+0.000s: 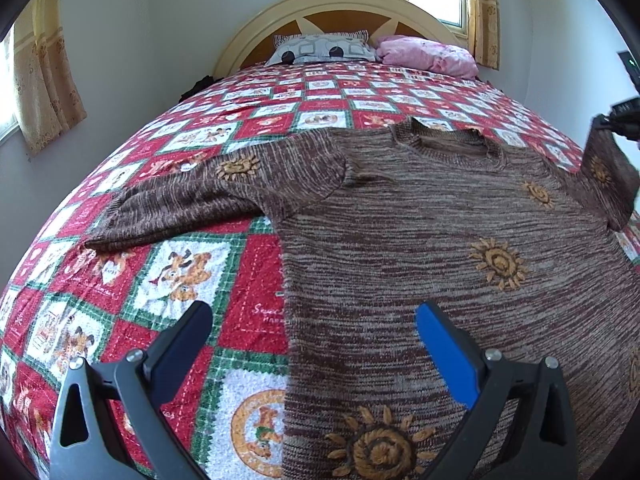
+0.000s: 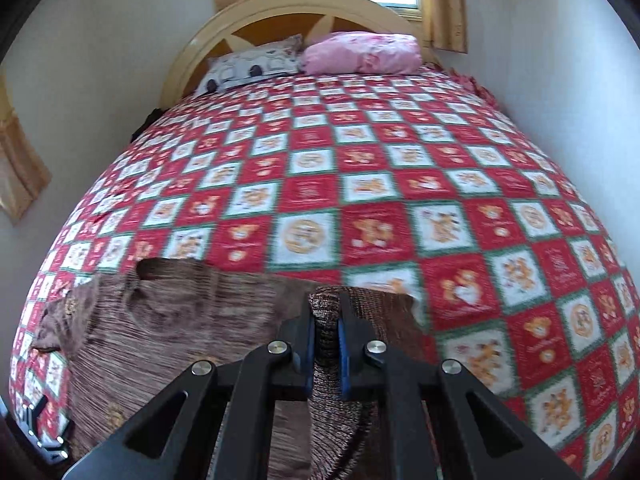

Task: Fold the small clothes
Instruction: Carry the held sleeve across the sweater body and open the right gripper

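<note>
On the bed, a brown marled knit sweater with orange embroidered suns [image 1: 420, 232] lay spread flat, neckline toward the headboard, one sleeve stretched out to the side. Its other sleeve [image 2: 326, 344] was lifted and pinched tight in the right gripper [image 2: 325, 334]. Over the sweater's lower edge hung the left gripper [image 1: 314, 328], its black and blue fingers spread wide, holding nothing. Beneath was a red, white and green teddy-bear patchwork quilt [image 1: 256, 120], two pillows [image 1: 324, 50] at the cream arched headboard [image 1: 256, 24].

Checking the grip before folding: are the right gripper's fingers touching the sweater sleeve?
Touching. The right wrist view shows the right gripper shut on the sweater sleeve, fabric pinched between both fingers.
</note>
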`<act>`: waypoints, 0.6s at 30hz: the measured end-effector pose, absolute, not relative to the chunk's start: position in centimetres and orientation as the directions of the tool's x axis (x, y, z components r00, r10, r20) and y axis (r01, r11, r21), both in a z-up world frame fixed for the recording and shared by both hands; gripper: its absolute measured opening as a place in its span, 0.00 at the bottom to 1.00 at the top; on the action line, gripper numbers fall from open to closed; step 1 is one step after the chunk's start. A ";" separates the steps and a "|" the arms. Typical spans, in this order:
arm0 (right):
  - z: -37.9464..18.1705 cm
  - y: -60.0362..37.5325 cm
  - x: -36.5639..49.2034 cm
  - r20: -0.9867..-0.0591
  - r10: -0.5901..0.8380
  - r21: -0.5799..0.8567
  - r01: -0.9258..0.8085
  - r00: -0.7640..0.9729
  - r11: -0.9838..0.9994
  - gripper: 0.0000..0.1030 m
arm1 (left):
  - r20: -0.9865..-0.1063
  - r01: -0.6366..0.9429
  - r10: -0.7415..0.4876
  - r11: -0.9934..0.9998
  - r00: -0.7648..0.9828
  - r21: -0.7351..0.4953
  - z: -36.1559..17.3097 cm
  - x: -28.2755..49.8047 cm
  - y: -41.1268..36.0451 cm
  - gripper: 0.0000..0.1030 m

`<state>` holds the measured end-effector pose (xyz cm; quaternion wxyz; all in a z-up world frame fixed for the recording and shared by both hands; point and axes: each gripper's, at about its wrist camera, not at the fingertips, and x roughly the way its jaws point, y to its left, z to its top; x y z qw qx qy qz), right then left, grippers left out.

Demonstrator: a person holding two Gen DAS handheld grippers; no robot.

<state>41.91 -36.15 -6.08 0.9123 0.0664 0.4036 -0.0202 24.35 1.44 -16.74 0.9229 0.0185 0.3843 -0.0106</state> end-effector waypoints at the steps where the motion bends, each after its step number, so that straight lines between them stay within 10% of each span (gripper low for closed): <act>1: -6.2 -35.2 42.4 -0.740 0.027 0.111 0.082 0.672 0.990 0.08 | -0.710 0.033 -0.008 0.999 0.704 0.021 -16.7 24.4 1.5 1.00; 13: -11.6 -23.2 47.1 -0.785 0.208 0.208 -0.068 0.584 0.976 0.13 | -0.717 0.004 -0.040 0.999 0.696 -0.052 -17.0 24.5 2.9 1.00; 16: -13.1 -22.5 46.4 -0.793 0.256 0.239 -0.104 0.553 0.965 0.70 | -0.725 0.004 -0.043 0.998 0.687 -0.055 -17.0 24.5 3.0 1.00; 18: -13.3 -23.2 44.5 -0.767 0.290 0.269 -0.123 0.572 0.955 0.72 | -0.745 0.037 -0.067 0.998 0.664 -0.057 -17.2 24.7 2.8 1.00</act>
